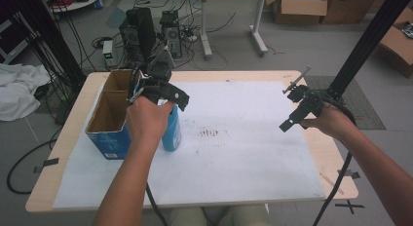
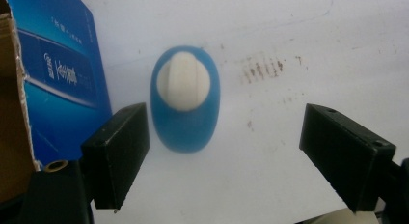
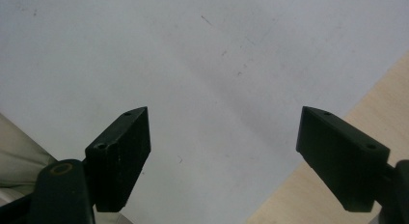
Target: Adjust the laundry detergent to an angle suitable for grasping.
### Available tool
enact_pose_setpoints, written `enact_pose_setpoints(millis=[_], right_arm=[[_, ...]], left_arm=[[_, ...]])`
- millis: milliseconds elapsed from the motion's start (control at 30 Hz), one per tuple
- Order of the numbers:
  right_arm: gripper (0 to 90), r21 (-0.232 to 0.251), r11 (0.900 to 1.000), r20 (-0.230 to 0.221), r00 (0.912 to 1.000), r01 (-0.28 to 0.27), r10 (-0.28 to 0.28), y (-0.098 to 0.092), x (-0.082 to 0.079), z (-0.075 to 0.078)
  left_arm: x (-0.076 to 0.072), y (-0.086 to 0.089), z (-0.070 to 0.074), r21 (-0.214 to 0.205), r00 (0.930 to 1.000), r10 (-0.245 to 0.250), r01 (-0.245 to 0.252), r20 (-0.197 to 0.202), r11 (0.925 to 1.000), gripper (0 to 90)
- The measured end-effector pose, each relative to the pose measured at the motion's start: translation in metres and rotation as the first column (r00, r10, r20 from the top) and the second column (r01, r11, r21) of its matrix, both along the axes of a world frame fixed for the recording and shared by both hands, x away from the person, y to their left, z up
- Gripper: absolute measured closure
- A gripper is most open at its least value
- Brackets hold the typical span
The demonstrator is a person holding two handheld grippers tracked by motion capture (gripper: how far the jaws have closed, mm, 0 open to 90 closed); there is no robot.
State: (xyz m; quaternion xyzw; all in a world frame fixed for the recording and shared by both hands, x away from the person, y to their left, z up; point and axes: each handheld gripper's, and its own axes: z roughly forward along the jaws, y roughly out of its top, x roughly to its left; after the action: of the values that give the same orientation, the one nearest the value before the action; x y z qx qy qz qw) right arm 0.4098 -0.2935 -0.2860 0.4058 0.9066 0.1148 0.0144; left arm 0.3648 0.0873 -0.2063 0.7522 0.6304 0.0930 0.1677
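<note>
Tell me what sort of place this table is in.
Probably a lab or workshop, not a home: computer towers with tangled cables stand on the grey floor behind the table, cardboard boxes sit along the far side, and a black metal frame post rises at the right.

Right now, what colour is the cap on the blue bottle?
White, or off-white: the cap on the blue bottle shows best in the left gripper view.

We seem to be in a lab or workshop: computer towers (image 1: 141, 33) and tangled cables (image 1: 73, 41) on a grey floor (image 1: 302, 50), cardboard boxes (image 1: 299, 7), black framing (image 1: 370, 41), a paper-covered table (image 1: 302, 187).
</note>
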Motion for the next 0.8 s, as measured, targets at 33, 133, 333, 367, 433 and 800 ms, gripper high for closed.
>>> enact_pose_setpoints(millis=[33, 133, 333, 367, 433, 800], right_arm=[[19.6, 0.001, 1.0, 0.001, 1.0, -0.001, 0.001, 0.0, 0.0, 0.0], [19.6, 0.003, 1.0, 0.003, 1.0, -0.001, 0.001, 0.001, 0.001, 0.0], [19.6, -0.003, 1.0, -0.003, 1.0, -0.003, 0.003, -0.001, 0.005, -0.002], [19.6, -0.003, 1.0, -0.004, 1.0, -0.002, 0.001, -0.001, 0.005, -0.002], [19.6, -0.004, 1.0, -0.005, 1.0, -0.003, 0.003, -0.001, 0.006, -0.003], [19.7, -0.008, 1.0, -0.014, 0.9999, -0.002, 0.002, -0.002, 0.009, -0.005]], left_arm=[[0.003, 0.0, -0.001, 0.005, 1.0, -0.001, 0.001, -0.005, 1.0, 18.6], [0.011, -0.001, -0.003, -0.001, 0.9999, 0.004, -0.004, -0.014, 1.0, 18.6], [0.024, -0.005, -0.01, 0.017, 0.9996, -0.002, 0.003, -0.027, 0.9999, 18.6], [0.026, -0.005, -0.011, 0.018, 0.9994, -0.005, 0.005, -0.034, 0.9998, 18.7], [0.03, -0.006, -0.013, 0.018, 0.9992, -0.008, 0.008, -0.038, 0.9998, 18.7], [0.041, -0.003, -0.022, 0.036, 0.9979, 0.024, -0.022, -0.061, 0.9991, 18.7]])
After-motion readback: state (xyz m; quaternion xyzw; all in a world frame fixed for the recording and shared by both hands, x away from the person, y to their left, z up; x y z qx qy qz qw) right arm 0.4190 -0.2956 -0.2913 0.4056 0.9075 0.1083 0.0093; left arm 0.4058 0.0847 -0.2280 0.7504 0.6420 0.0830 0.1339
